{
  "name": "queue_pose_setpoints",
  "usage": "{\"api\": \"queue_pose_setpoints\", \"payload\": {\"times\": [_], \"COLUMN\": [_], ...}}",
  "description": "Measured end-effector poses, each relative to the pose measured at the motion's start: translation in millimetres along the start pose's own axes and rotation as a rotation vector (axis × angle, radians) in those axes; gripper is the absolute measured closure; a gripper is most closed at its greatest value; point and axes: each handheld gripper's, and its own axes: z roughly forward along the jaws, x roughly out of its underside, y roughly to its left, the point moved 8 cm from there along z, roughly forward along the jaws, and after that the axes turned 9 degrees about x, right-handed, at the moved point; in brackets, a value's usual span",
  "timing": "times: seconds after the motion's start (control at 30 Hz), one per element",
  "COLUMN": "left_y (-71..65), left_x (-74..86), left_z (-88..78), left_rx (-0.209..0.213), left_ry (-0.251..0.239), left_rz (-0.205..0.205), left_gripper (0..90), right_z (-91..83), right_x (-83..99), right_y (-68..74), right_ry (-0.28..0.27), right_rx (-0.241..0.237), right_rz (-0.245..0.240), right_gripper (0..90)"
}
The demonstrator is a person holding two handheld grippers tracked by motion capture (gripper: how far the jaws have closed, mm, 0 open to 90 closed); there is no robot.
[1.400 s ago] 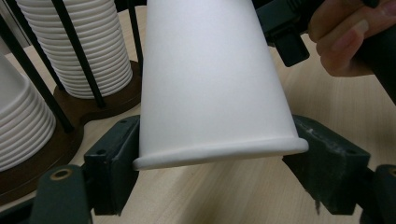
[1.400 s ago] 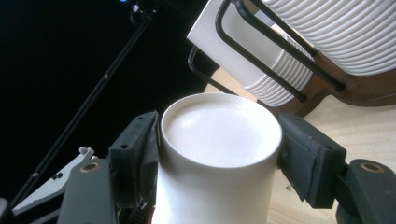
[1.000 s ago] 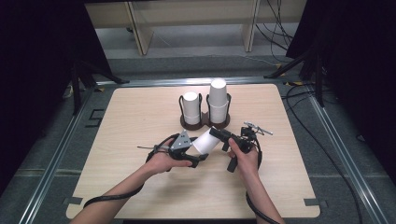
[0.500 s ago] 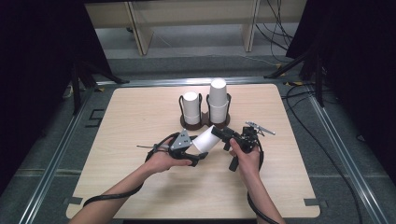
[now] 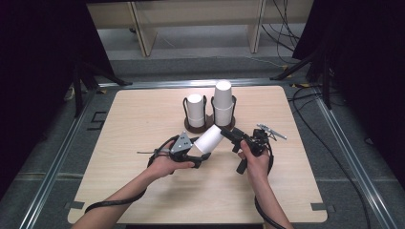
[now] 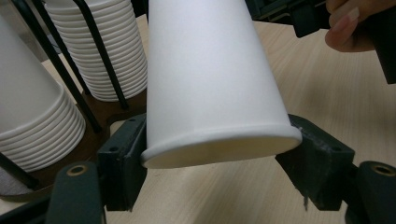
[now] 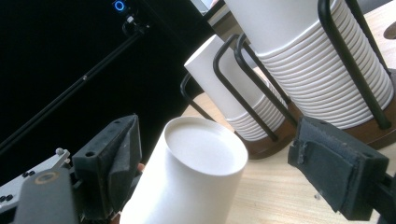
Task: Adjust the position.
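A white paper cup (image 5: 210,138) lies tilted above the table between both grippers. My left gripper (image 5: 199,149) is shut on its rim end; its jaws have just been closing, and in the left gripper view both pads press the cup (image 6: 210,70) near the rim, with the gripper (image 6: 219,156) around it. My right gripper (image 5: 227,133) stands open around the closed base; its jaws have just been opening. In the right gripper view the cup (image 7: 196,177) sits between the jaws of the gripper (image 7: 219,154), with a clear gap to the right pad (image 7: 336,163).
Behind the cup a brown holder with black wire loops (image 5: 210,125) carries a short cup stack (image 5: 195,109) and a taller stack (image 5: 223,100). The wooden table (image 5: 143,191) ends in a metal frame. Cables run over the floor at right.
The right gripper's jaws have spread away from the cup's closed end. The left hand and the cup stay where they were.
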Motion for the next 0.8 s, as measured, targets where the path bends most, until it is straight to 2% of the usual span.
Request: {"api": "queue_pose_setpoints", "payload": {"times": [0.07, 0.1, 0.13, 0.17, 0.23, 0.27, 0.3, 0.37, 0.47, 0.5, 0.53, 0.57, 0.6, 0.63, 0.67, 0.7, 0.77, 0.8], "left_y": [0.1, 0.2, 0.3, 0.4, 0.6, 0.8, 1.4, 1.3, 2.4, 1.9, 2.7, 2.7, 4.4, 5.6, 7.2, 8.2, 11.9, 14.4], "left_x": [0.6, 0.8, 0.9, 1.3, 1.4, 1.6, 1.9, 2.0, 1.5, 0.7, -0.1, -0.1, 0.1, -0.3, 0.3, 0.1, -0.5, -1.0], "left_z": [-0.4, -0.6, -1.1, -1.9, -3.4, -4.3, -5.8, -6.7, -10.7, -11.4, -13.3, -13.3, -15.8, -16.8, -18.4, -19.1, -21.1, -23.5], "left_rx": [-0.008, -0.002, -0.001, 0.0, -0.003, -0.001, -0.002, 0.008, 0.004, 0.012, 0.018, 0.018, 0.024, 0.019, 0.029, 0.034, 0.038, 0.046], "left_ry": [0.001, 0.006, 0.012, 0.023, 0.04, 0.055, 0.078, 0.104, 0.162, 0.174, 0.205, 0.205, 0.243, 0.255, 0.288, 0.298, 0.321, 0.345], "left_rz": [-0.003, 0.003, 0.006, 0.011, 0.024, 0.036, 0.058, 0.079, 0.129, 0.136, 0.151, 0.151, 0.18, 0.187, 0.201, 0.209, 0.222, 0.237], "left_gripper": [27.3, 27.3, 27.3, 27.4, 27.5, 27.5, 27.7, 27.9, 28.0, 28.0, 28.2, 28.2, 28.2, 28.3, 28.3, 28.2, 28.2, 28.0], "right_z": [-1.1, -1.2, -1.9, -2.5, -3.0, -4.0, -3.9, -5.6, -7.1, -7.5, -7.6, -8.9, -8.9, -9.0, -9.0, -8.8, -9.5, -10.4], "right_x": [-0.6, -1.2, -1.5, -1.5, -2.2, -2.2, -2.4, -2.7, -2.3, -2.4, -1.6, -0.9, -0.9, 0.5, 0.5, 1.1, 2.0, 3.4], "right_y": [-0.9, -0.5, -2.5, -1.5, -2.1, -3.2, -3.8, -4.6, -5.6, -6.1, -7.1, -6.6, -6.6, -8.0, -8.0, -9.2, -8.3, -8.5], "right_ry": [-0.003, -0.013, -0.008, -0.003, -0.011, -0.01, -0.008, -0.016, -0.011, -0.019, -0.015, -0.012, -0.012, -0.005, -0.005, -0.001, -0.001, 0.005], "right_rx": [0.003, -0.018, 0.009, 0.004, -0.007, 0.005, 0.017, 0.003, 0.011, -0.005, 0.01, 0.001, 0.001, 0.023, 0.023, 0.046, 0.041, 0.058], "right_rz": [0.001, 0.0, -0.005, 0.019, 0.007, -0.003, 0.01, -0.002, 0.015, 0.004, 0.004, -0.001, -0.001, -0.019, -0.019, -0.029, -0.059, -0.119], "right_gripper": [16.2, 16.2, 16.2, 16.2, 16.2, 16.2, 16.2, 16.2, 16.2, 16.2, 16.2, 16.2, 16.2, 16.2, 16.2, 16.3, 16.3, 16.7]}}
